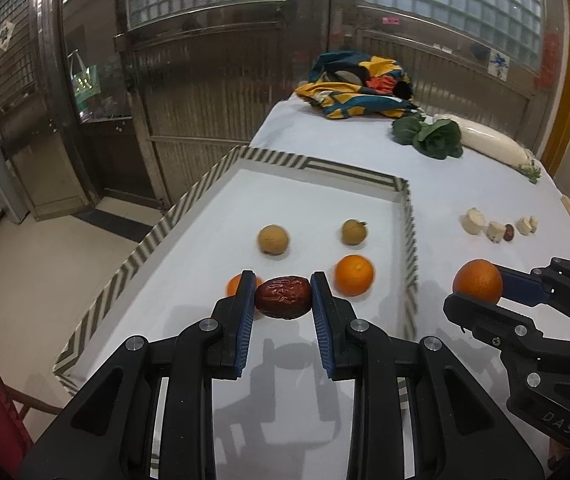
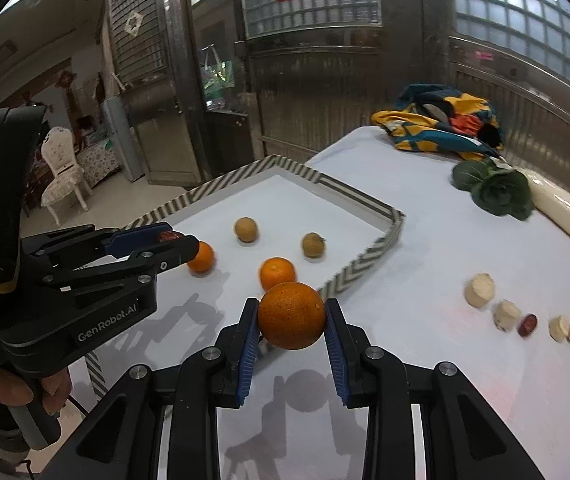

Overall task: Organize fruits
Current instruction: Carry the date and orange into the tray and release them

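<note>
My left gripper (image 1: 283, 298) is shut on a wrinkled red date (image 1: 283, 298) and holds it above the striped-rim tray (image 1: 189, 200). It also shows in the right wrist view (image 2: 171, 237). My right gripper (image 2: 291, 316) is shut on an orange (image 2: 291, 316), held above the table just outside the tray's right rim; it shows in the left wrist view (image 1: 478, 282) too. In the tray lie two oranges (image 1: 353, 275) (image 1: 235, 284) and two brown longans (image 1: 272, 240) (image 1: 353, 232).
On the white table right of the tray lie pale root pieces (image 1: 473, 221) and a second red date (image 1: 508, 233). Further back are a green leafy vegetable (image 1: 431, 136), a white radish (image 1: 493, 144) and a colourful cloth (image 1: 359, 86). The table drops off left of the tray.
</note>
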Motion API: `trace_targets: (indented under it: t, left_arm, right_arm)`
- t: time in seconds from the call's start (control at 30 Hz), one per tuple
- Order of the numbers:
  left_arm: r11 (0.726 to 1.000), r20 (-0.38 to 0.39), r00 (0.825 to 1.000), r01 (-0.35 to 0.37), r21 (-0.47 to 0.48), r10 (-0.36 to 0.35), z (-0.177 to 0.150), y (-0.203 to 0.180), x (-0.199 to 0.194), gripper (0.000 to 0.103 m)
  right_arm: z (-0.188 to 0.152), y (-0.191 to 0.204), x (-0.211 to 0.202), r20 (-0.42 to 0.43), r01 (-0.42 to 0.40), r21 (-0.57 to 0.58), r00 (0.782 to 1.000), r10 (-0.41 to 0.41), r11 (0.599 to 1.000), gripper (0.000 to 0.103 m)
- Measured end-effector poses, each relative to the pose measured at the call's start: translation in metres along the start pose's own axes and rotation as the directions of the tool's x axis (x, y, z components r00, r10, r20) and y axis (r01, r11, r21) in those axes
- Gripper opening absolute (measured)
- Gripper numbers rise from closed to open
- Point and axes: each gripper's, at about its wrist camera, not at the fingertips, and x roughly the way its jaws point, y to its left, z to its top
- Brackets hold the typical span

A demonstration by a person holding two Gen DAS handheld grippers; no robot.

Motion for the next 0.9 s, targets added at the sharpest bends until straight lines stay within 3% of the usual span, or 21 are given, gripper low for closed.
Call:
trace_targets:
  t: [0.6,0.9]
  left_arm:
    - [0.998,-0.058,0.998,-0.027,-0.057,0.024,-0.009,0.035,0.012,0.027]
    - [0.998,-0.103,0.994,-0.039,-0.049,0.033,-0.012,0.038,0.024,0.027]
  right_arm:
    - [0.008,0.026,0.029,-0.043,-0.051,-0.038,0.998,0.05,0.998,0.031]
    - [0.012,0.043,0.064,-0.126,-0.094,-0.089,0.989,0.083,0.992,0.031]
